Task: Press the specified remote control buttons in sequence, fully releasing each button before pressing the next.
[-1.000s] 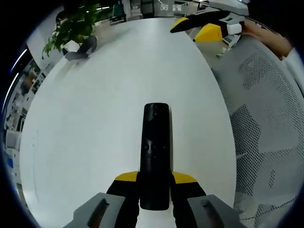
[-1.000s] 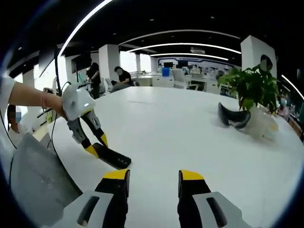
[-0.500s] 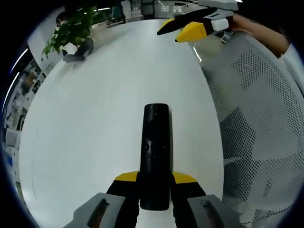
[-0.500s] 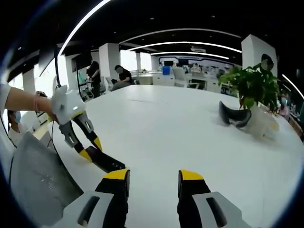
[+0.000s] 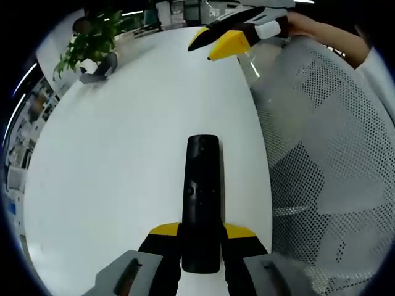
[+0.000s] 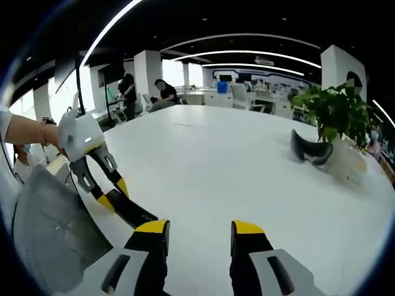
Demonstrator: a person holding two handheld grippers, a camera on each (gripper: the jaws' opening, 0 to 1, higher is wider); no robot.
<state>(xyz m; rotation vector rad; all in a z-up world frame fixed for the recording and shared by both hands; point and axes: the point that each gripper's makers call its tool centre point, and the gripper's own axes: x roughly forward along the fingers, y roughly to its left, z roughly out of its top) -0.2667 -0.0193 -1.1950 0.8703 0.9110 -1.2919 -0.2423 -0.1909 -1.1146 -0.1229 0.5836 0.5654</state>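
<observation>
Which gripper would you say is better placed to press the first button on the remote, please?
Probably the right gripper: its jaws are open and empty, while the left gripper is shut on the remote, steadying it above the table.

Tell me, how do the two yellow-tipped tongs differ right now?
The left tongs are shut on the slim black remote control; the right tongs stand open with nothing between their tips. The left tongs hang over the white table near its edge, beside the grey mesh chair; the right tongs point across the table toward the potted green plant. Both have yellow tips on black fingers.
</observation>
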